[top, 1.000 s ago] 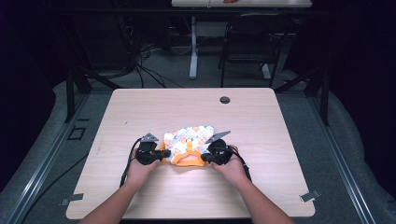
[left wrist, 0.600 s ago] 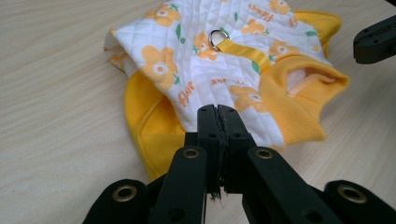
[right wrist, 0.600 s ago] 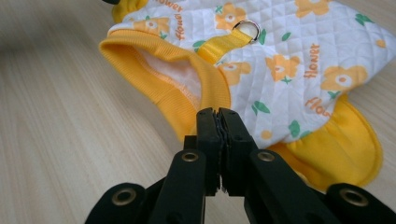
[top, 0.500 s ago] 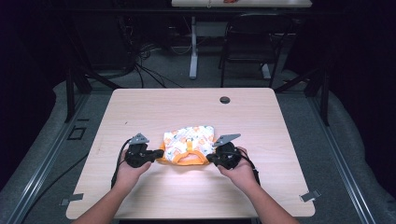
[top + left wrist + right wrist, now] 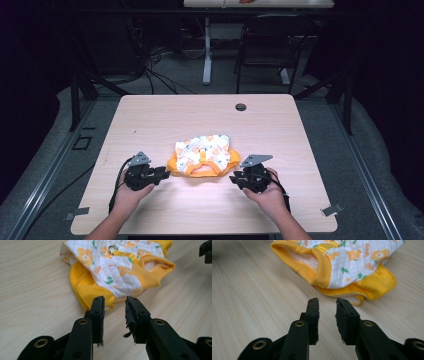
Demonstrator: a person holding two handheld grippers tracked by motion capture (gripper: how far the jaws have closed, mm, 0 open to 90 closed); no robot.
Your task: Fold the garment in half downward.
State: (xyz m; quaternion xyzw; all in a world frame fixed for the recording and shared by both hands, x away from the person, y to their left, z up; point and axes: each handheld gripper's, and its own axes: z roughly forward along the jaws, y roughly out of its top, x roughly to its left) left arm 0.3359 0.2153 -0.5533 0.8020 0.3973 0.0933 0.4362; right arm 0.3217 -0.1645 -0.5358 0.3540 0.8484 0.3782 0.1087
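We have the small yellow floral garment (image 5: 202, 156) lying flat mid-table (image 5: 150, 115), between our two grippers. Left gripper (image 5: 162, 173): jaws just opened, partly apart, nothing between them, tips just short of the garment's yellow hem (image 5: 86, 290). Right gripper (image 5: 234, 178): same, jaws just opened, empty, a bit farther off the garment's edge.

A dim lab or test room set up for recording

A lone light-wood table (image 5: 150, 120) with a cable grommet (image 5: 241, 107) stands on grey carpet (image 5: 350, 150) between metal floor rails (image 5: 47, 175); loose cables (image 5: 155, 75) trail behind it, near a desk leg (image 5: 206, 55) and a dark chair (image 5: 262, 50).
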